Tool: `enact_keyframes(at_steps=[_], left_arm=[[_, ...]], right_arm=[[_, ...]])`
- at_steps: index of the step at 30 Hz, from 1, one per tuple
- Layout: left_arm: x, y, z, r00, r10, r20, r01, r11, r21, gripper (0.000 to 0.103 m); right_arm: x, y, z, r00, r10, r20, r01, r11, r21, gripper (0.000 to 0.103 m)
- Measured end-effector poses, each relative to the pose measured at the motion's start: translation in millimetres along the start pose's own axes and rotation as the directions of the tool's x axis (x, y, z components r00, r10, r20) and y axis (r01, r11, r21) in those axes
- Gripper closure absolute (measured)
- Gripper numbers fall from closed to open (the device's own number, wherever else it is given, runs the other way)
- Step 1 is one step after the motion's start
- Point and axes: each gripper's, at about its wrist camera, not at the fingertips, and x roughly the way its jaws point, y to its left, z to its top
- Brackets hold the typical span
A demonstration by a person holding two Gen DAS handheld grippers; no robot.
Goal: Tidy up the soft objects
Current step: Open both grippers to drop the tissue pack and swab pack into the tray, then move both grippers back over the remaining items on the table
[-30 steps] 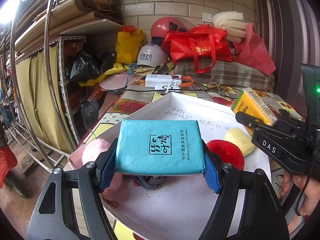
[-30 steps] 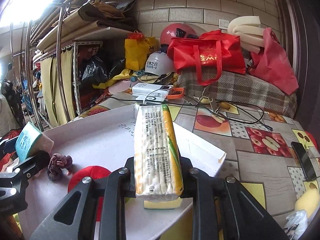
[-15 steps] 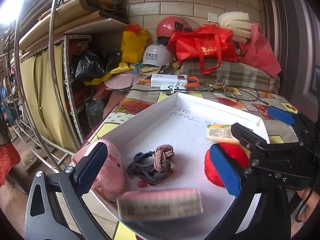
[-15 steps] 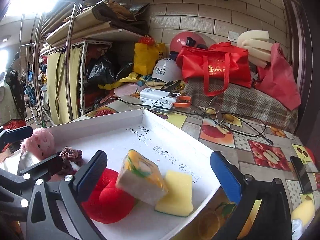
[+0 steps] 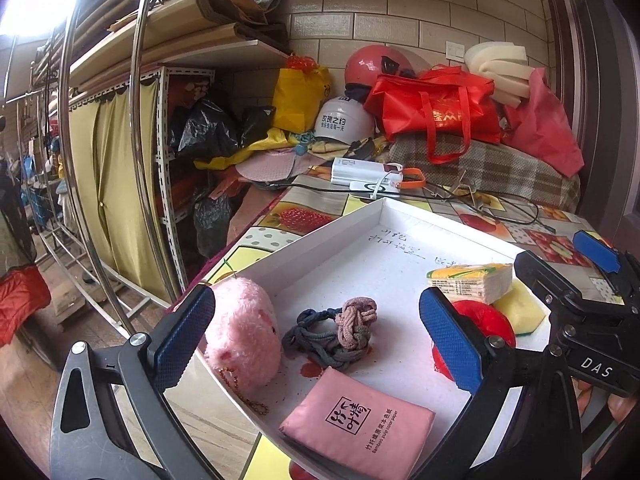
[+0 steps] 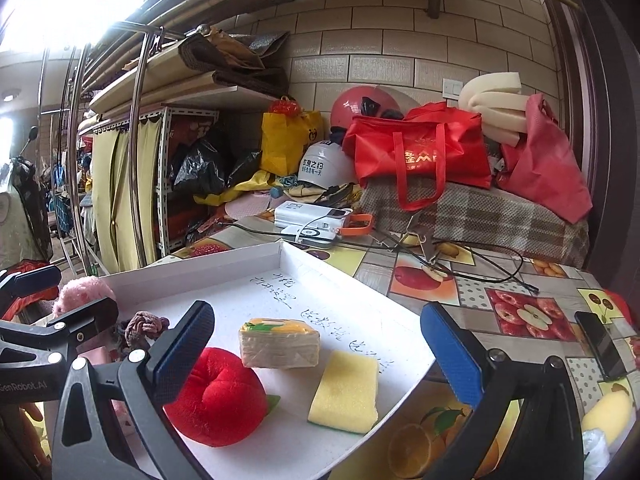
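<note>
1. On the fruit-patterned bench sits a shallow white cardboard tray point(image 5: 332, 228); inside lie a pink fluffy plush toy point(image 5: 244, 336), a knotted grey-and-mauve rope point(image 5: 336, 332), a pink tissue pack point(image 5: 360, 424), a red plush apple point(image 6: 218, 398), a yellow tissue pack point(image 6: 280, 342) and a yellow sponge point(image 6: 346, 392).
2. Left gripper point(image 5: 316, 340): jaws wide apart, empty; right gripper point(image 6: 316, 352): likewise spread, holding nothing.
</note>
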Motion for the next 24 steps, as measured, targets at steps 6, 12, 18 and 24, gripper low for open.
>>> enact_keyframes(at_steps=[6, 12, 18, 24], left_arm=[[-9, -2, -2, 0.998, 0.044, 0.044, -0.045, 0.999, 0.011, 0.000], [-26, -5, -8, 0.996, 0.046, 0.078, -0.046, 0.999, 0.004, 0.000], [-44, -31, -17, 0.995, 0.018, 0.095, -0.025, 0.997, 0.070, 0.000], [-60, -63, -27, 0.995, -0.067, 0.075, 0.059, 0.993, 0.104, 0.000]], right_arm=[[-8, 0, -4, 1.000, -0.022, -0.011, 0.023, 1.000, 0.013, 0.000], [-32, 9, -11, 0.999, -0.037, -0.007, 0.037, 0.999, -0.015, 0.000], [-67, -1, -22, 0.999, 0.012, 0.044, -0.013, 1.000, 0.018, 0.000], [-93, -30, -32, 0.998, 0.031, 0.049, -0.034, 0.997, 0.071, 0.000]])
